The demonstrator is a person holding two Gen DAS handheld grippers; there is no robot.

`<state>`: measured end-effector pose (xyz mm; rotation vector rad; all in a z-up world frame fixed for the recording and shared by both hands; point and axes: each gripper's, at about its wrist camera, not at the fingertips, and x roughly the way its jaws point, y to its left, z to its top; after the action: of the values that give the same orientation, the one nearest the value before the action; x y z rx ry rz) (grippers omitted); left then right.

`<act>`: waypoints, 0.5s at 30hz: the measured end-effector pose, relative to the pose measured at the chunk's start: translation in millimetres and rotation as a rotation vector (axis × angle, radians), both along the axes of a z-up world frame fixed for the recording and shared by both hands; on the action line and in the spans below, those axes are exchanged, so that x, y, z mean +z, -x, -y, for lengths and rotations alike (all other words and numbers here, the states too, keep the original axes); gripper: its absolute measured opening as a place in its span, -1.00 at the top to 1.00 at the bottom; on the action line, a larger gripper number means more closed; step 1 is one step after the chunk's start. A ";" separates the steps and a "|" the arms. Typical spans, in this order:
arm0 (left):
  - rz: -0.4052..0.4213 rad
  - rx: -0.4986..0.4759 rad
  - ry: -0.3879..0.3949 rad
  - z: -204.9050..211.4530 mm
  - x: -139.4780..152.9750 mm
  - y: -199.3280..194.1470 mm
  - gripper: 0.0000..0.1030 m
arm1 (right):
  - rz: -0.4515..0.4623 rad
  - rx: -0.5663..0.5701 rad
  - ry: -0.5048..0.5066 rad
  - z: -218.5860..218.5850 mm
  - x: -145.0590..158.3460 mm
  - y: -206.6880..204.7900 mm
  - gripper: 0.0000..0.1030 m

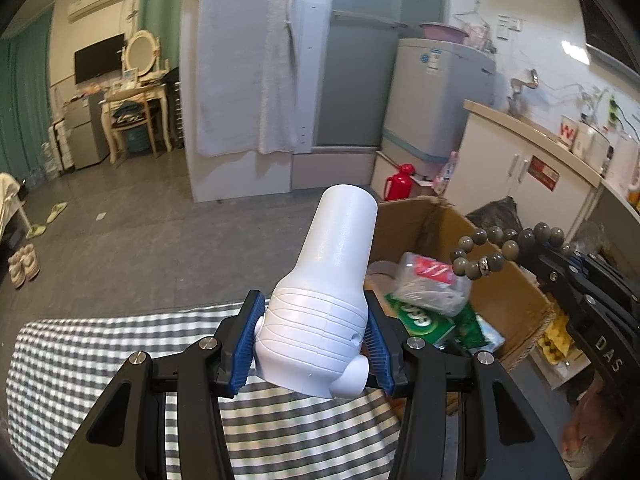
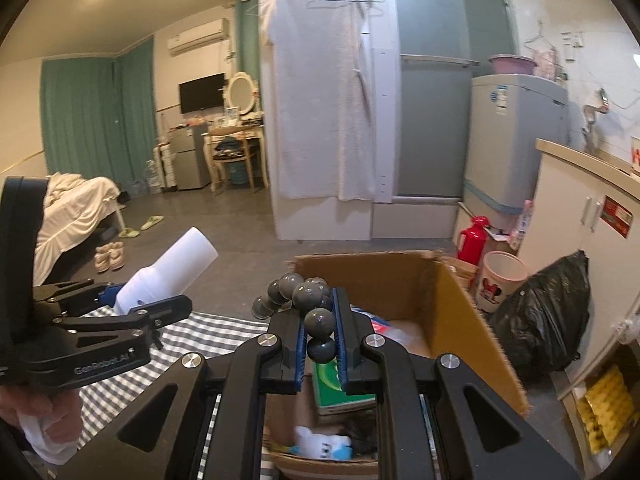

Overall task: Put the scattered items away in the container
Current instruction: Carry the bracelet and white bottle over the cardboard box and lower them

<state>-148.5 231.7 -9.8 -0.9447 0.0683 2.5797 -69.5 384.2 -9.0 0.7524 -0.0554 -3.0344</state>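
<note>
My left gripper is shut on a white plastic bottle-shaped piece, held above the checked cloth beside the box. It also shows in the right wrist view. My right gripper is shut on a string of grey beads, held over the open cardboard box. The beads and the right gripper also show at the right of the left wrist view, above the box. The box holds a green packet, a clear wrapped pack and a white-and-blue item.
A red flask, a pink bin and a black rubbish bag stand on the floor beyond the box. A white cabinet is at the right. Shoes and a bed are at the left.
</note>
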 end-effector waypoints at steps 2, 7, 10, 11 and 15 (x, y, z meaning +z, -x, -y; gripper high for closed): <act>-0.003 -0.016 -0.001 -7.9 0.4 -1.7 0.03 | 0.004 -0.027 0.006 -9.3 -2.8 -2.6 0.79; 0.004 -0.048 0.000 -28.6 0.4 -0.1 0.03 | 0.022 -0.080 0.022 -32.4 -14.8 -6.1 0.79; 0.008 -0.066 -0.003 -40.4 -0.2 0.2 0.03 | 0.043 -0.112 0.019 -42.3 -22.3 -3.6 0.79; 0.009 -0.073 -0.006 -44.2 -0.6 -0.4 0.03 | 0.050 -0.119 0.017 -45.2 -24.9 -2.9 0.79; 0.022 -0.108 -0.006 -62.6 -3.5 1.2 0.03 | 0.091 -0.153 0.014 -55.1 -37.5 2.5 0.79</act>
<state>-149.7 294.3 -13.3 -0.9404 0.1032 2.4696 -72.0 439.3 -46.4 0.9261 -0.1417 -3.1363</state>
